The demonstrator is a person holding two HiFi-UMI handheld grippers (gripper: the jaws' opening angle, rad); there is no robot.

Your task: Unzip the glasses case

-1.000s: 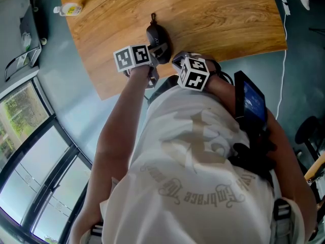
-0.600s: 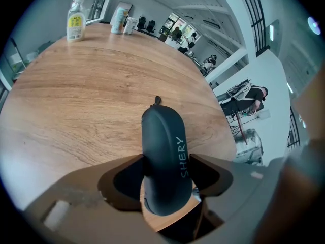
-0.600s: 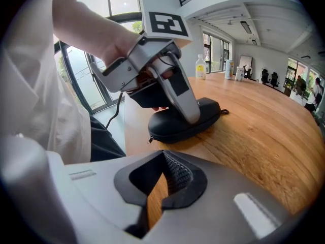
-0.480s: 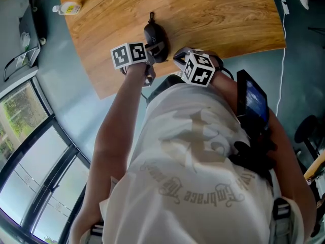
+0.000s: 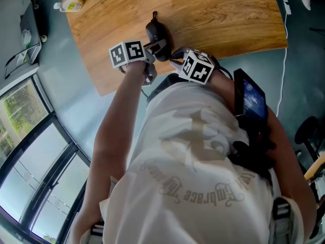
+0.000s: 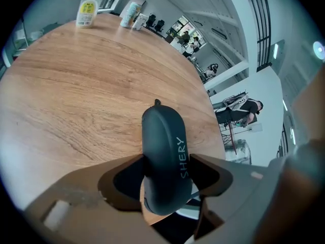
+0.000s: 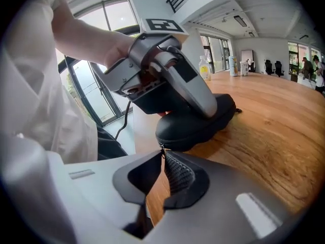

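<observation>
At the near edge of a rounded, wood-grain surface (image 5: pixel 213 14), a dark oval glasses case (image 6: pixel 162 156) lies flat. Its matte shell is smooth and domed, with pale lettering reading "SHERY" along one side and a small loop at its far end. The left gripper (image 6: pixel 167 174) clamps the case across its width, its dark jaws pressed against both curved flanks. The right gripper (image 7: pixel 162 154) meets the case's near end low and from the side. Its jaws are drawn together at the tips, one pad ribbed with fine dots, pinching the small metal zipper pull (image 7: pixel 161 150). Grey plastic housings and black-and-white marker cubes top both tools. A clear plastic bottle (image 6: pixel 87 11) with a yellow label stands well apart at the far rim.
</observation>
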